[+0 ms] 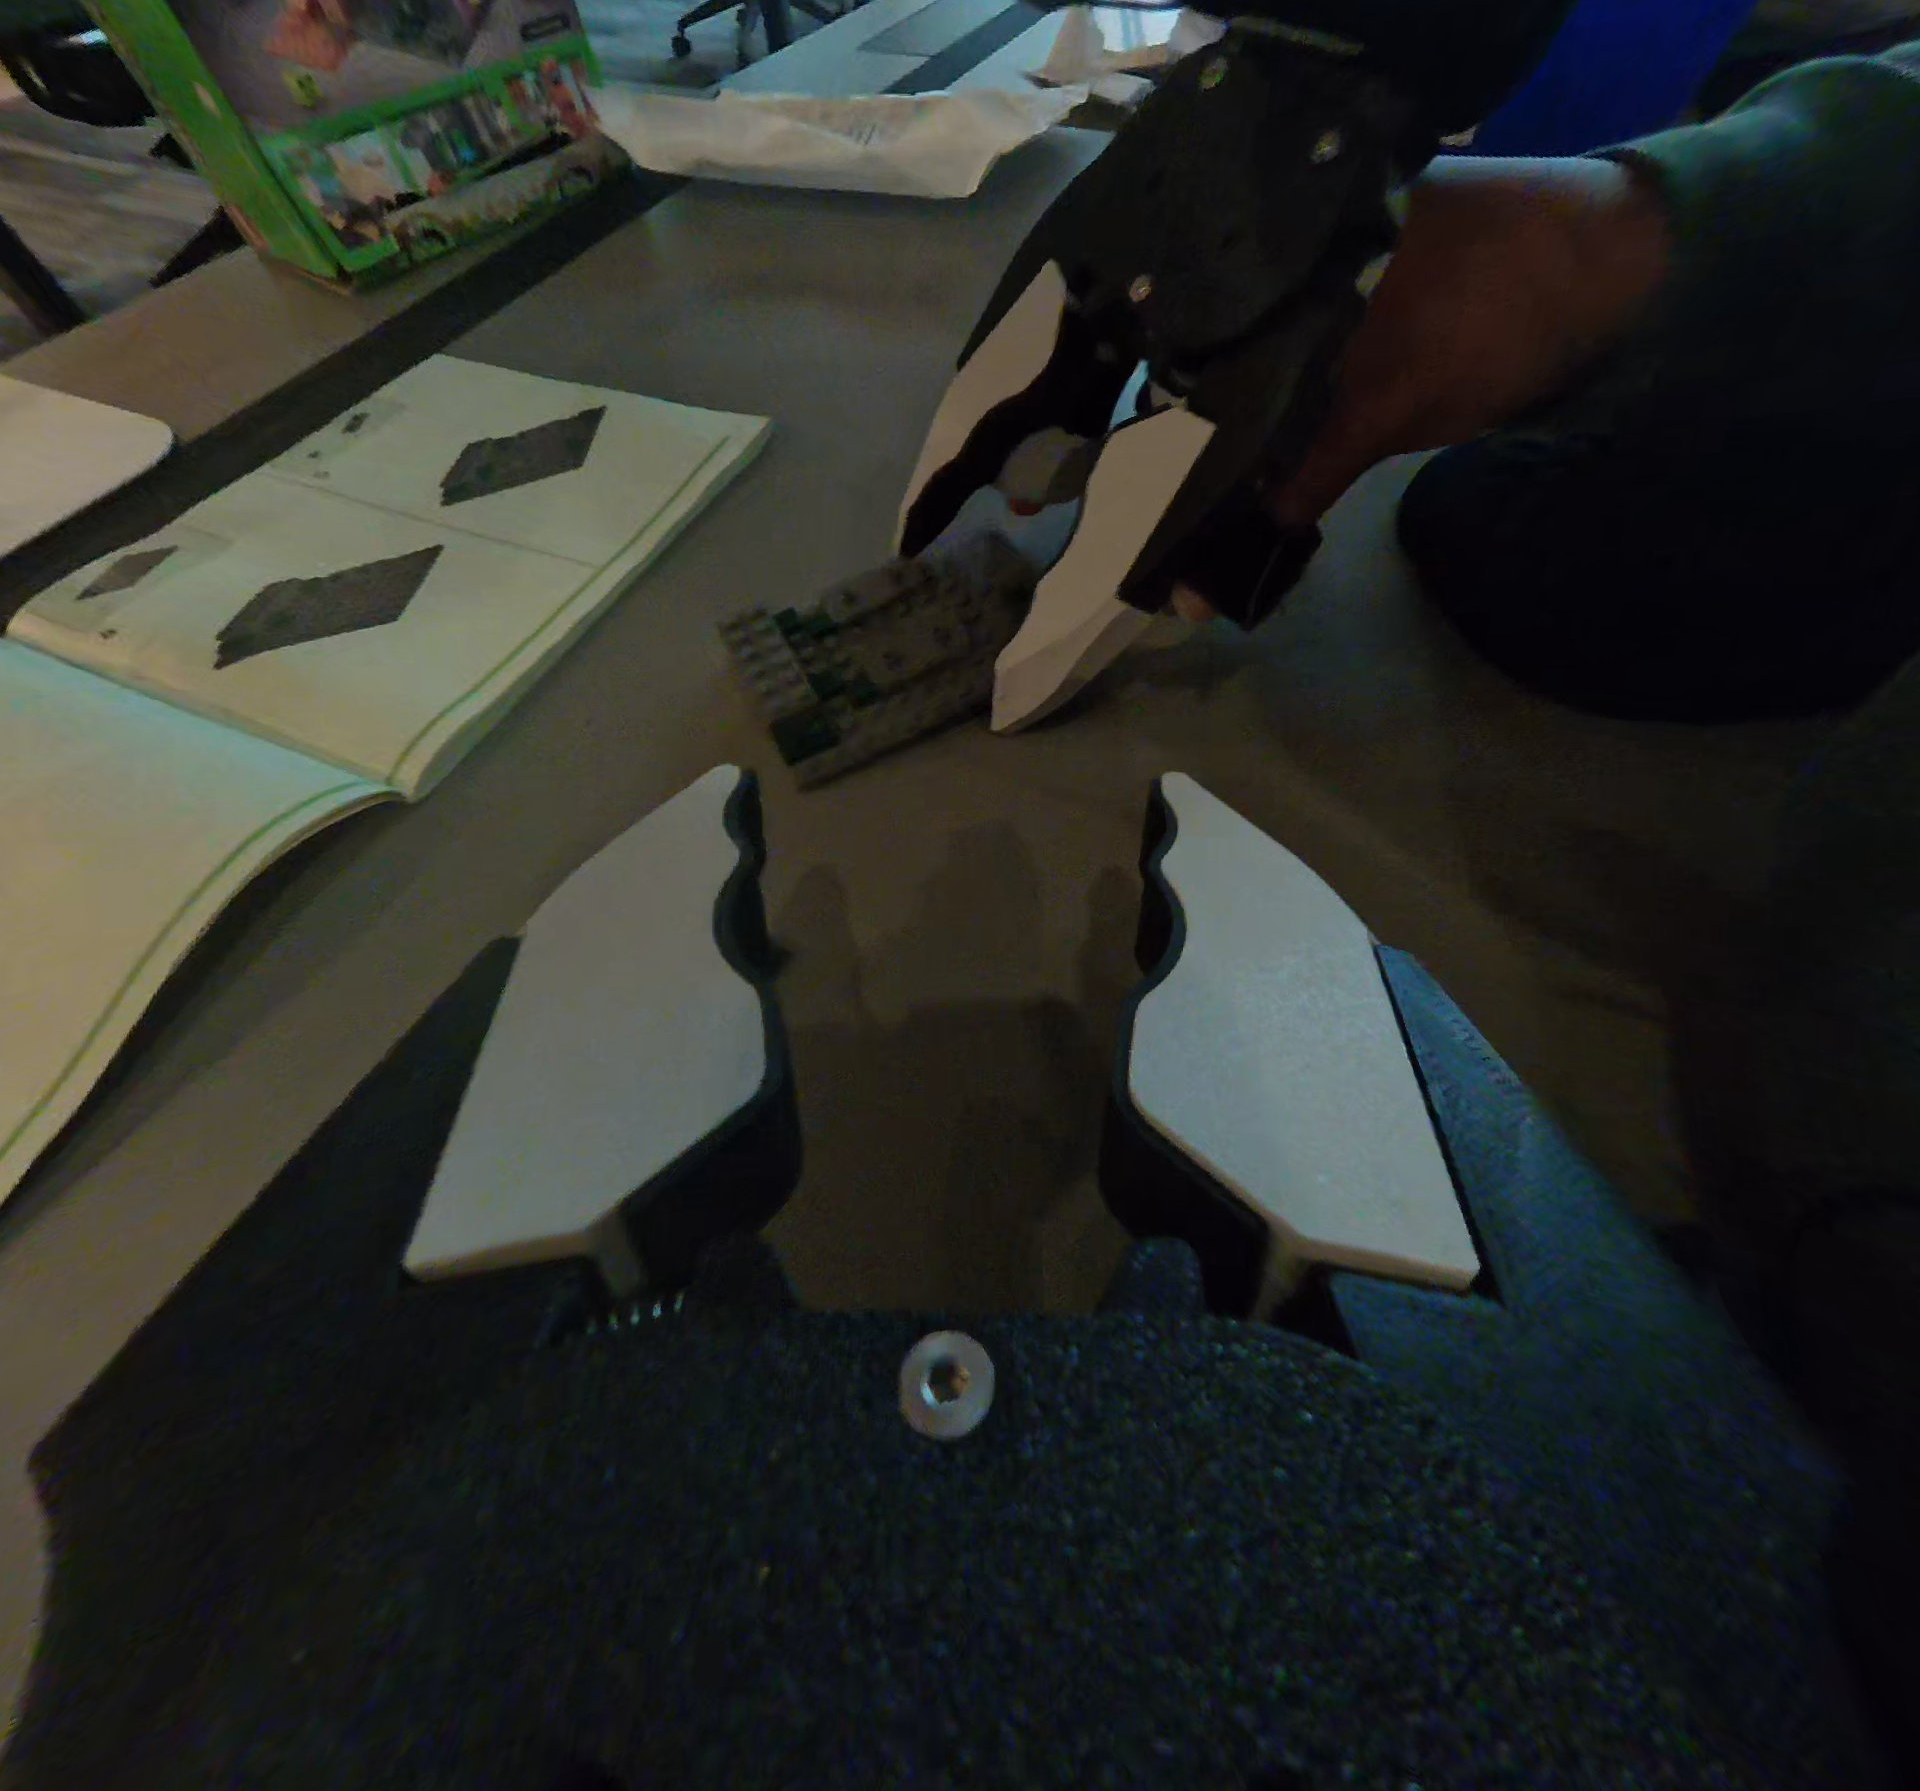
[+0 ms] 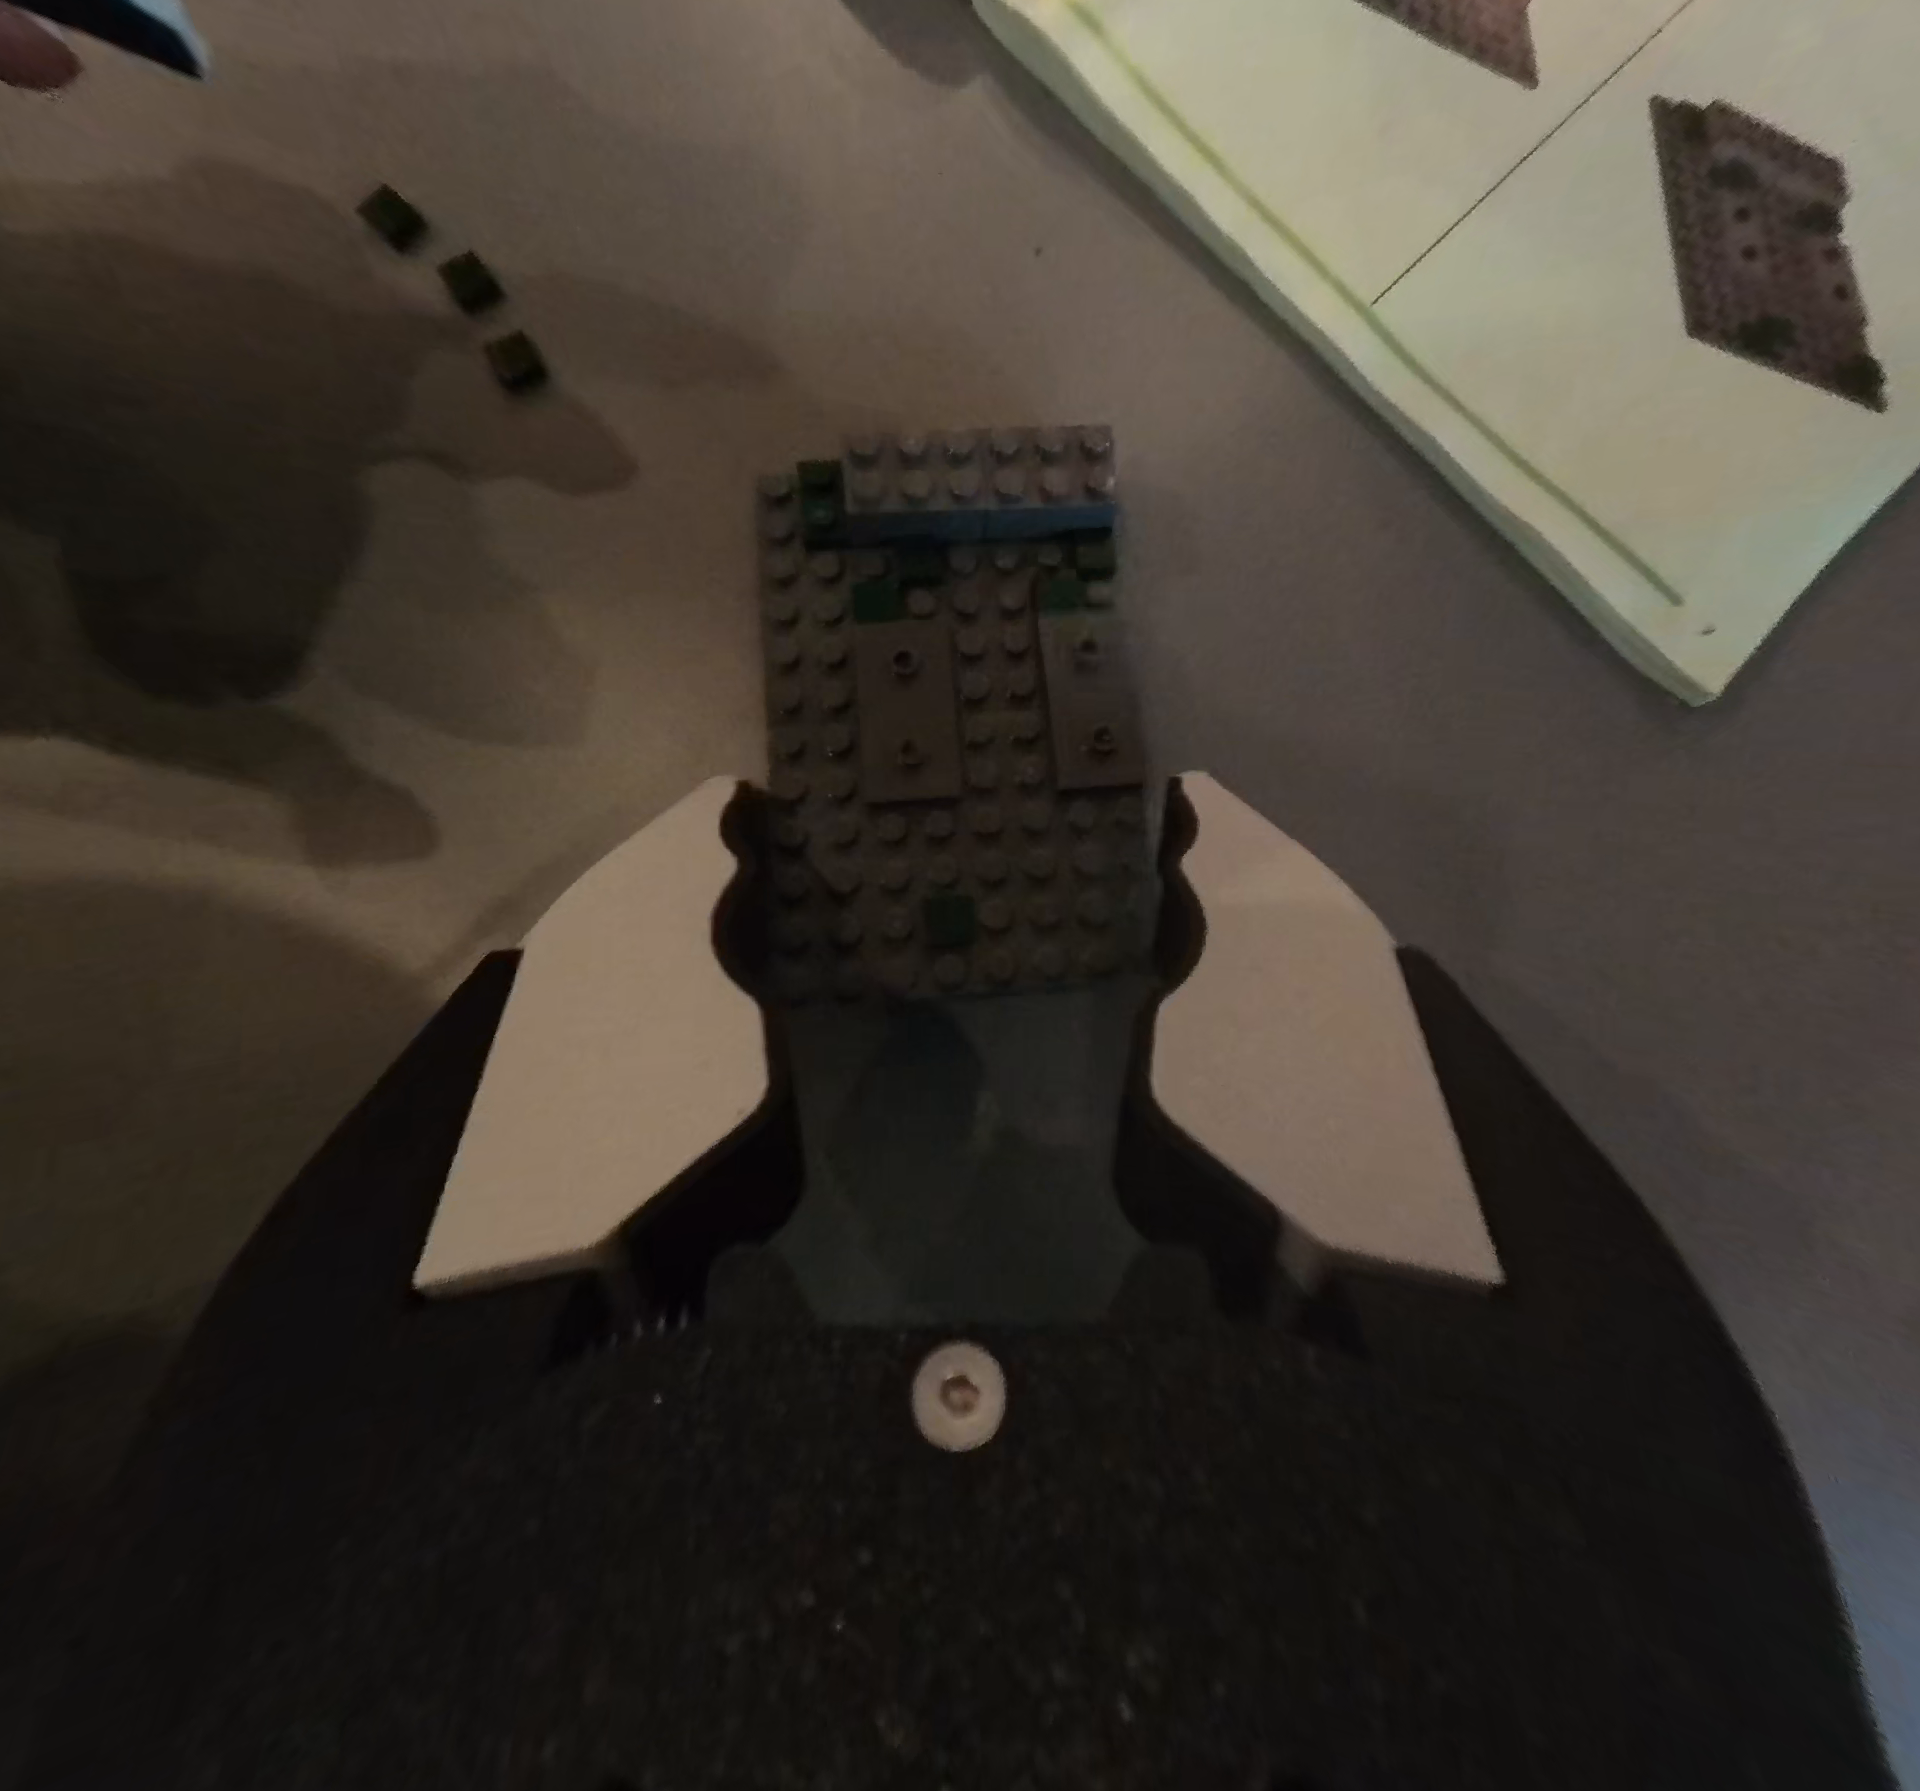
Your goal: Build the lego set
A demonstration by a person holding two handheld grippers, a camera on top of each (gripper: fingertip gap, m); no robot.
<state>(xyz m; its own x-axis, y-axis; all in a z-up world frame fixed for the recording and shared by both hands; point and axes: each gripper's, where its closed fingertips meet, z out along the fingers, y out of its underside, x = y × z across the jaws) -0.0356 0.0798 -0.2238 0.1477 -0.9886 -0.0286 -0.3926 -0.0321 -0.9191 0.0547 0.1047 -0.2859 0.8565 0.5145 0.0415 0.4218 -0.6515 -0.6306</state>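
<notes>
A grey studded Lego plate (image 2: pixel 935 702) lies flat on the table, carrying a blue strip, small dark green pieces and two smooth grey tiles. It also shows in the left wrist view (image 1: pixel 873 661). My right gripper (image 2: pixel 953 791) is open and straddles the plate's near end, one finger on each side; in the left wrist view (image 1: pixel 961 629) one fingertip rests on the table beside the plate. My left gripper (image 1: pixel 951 791) is open and empty, just short of the plate. Three loose dark green pieces (image 2: pixel 470 281) lie in a row to the plate's left.
An open instruction booklet (image 1: pixel 416 546) lies left of the plate, also in the right wrist view (image 2: pixel 1558 287). The set's green box (image 1: pixel 343 58) and crumpled paper bags (image 1: pixel 831 131) sit at the back. A person's arm (image 1: pixel 1507 287) holds the right gripper.
</notes>
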